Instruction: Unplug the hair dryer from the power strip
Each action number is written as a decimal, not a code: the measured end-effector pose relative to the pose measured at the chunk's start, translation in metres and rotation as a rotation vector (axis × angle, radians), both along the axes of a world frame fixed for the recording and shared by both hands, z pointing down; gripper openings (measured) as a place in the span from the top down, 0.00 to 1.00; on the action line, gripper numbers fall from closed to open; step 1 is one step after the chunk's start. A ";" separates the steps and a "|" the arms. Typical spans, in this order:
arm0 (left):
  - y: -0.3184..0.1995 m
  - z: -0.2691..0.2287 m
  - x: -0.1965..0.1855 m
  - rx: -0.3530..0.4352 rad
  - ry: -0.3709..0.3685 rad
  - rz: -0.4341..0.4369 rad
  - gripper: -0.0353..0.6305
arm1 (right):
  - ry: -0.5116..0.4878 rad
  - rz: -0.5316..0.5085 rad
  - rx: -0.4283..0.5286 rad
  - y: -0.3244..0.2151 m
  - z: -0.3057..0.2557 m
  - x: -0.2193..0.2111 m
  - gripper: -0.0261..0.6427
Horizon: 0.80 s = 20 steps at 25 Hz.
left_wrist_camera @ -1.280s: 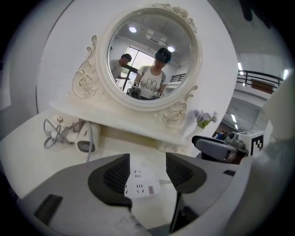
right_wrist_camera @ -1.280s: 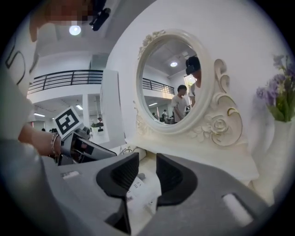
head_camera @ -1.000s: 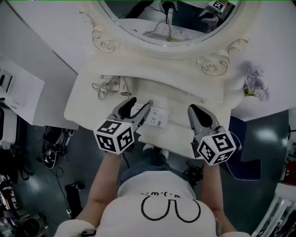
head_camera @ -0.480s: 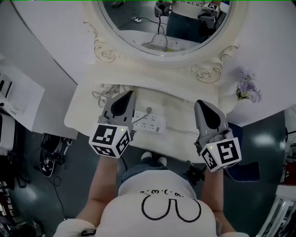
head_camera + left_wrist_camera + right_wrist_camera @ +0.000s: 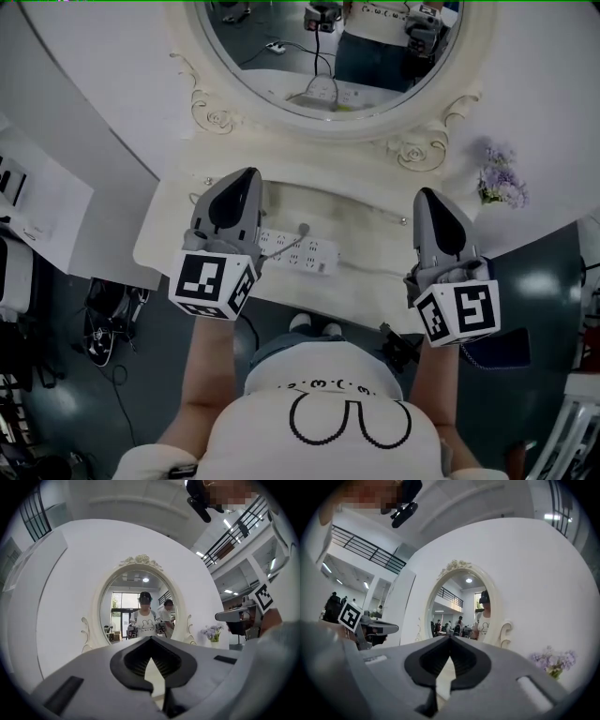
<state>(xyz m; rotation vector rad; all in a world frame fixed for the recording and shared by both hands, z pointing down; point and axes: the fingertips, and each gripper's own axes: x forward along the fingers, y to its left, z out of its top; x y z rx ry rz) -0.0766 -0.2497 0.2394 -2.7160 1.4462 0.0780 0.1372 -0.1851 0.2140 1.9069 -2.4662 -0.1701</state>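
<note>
Head view: white dressing table [image 5: 375,246] with an ornate oval mirror [image 5: 281,56] at its far side and a sprig of purple flowers [image 5: 497,176] at the far right. A white power strip [image 5: 298,251] lies flat on the tabletop, left of centre, with a grey cord [image 5: 292,239] running across it to a rounded end at its far edge; whether that end sits in a socket cannot be told. The left gripper [image 5: 247,176] overlaps the strip's left end in the picture, and the right gripper [image 5: 429,195] is well apart to the right; both point at the mirror, marker cubes toward the person in the white shirt [image 5: 328,412]. Left gripper view: jaws pressed together tip to tip, nothing between them, aimed level at the mirror, which reflects the person; flowers and the right gripper show at the right. Right gripper view: jaws likewise closed and empty, the mirror ahead, flowers at the lower right, the left gripper at the left
</note>
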 end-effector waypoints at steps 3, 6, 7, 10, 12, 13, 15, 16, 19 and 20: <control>0.001 -0.011 0.000 0.036 -0.002 -0.006 0.95 | -0.001 -0.015 0.041 0.004 -0.013 -0.002 0.96; 0.001 -0.013 0.004 0.052 -0.003 0.005 0.95 | -0.023 -0.023 0.059 0.004 -0.018 -0.002 0.96; 0.001 -0.013 0.004 0.053 -0.003 0.007 0.95 | -0.021 -0.018 0.060 0.004 -0.018 -0.002 0.96; 0.002 -0.013 0.004 0.054 -0.002 0.011 0.95 | -0.018 -0.011 0.062 0.003 -0.017 -0.003 0.96; 0.003 -0.014 0.004 0.057 -0.003 0.014 0.95 | -0.015 -0.008 0.061 0.004 -0.016 -0.004 0.96; 0.003 -0.015 0.004 0.058 -0.004 0.015 0.95 | -0.012 -0.005 0.060 0.004 -0.015 -0.005 0.96; 0.003 -0.015 0.004 0.063 -0.007 0.016 0.95 | -0.008 0.002 0.056 0.004 -0.013 -0.005 0.96; 0.003 -0.015 0.004 0.067 -0.009 0.017 0.95 | -0.006 0.005 0.055 0.004 -0.012 -0.005 0.96; 0.003 -0.016 0.005 0.076 -0.010 0.022 0.95 | 0.004 0.017 0.051 0.004 -0.011 -0.004 0.96; 0.003 -0.016 0.005 0.077 -0.010 0.022 0.95 | 0.006 0.020 0.050 0.004 -0.011 -0.004 0.96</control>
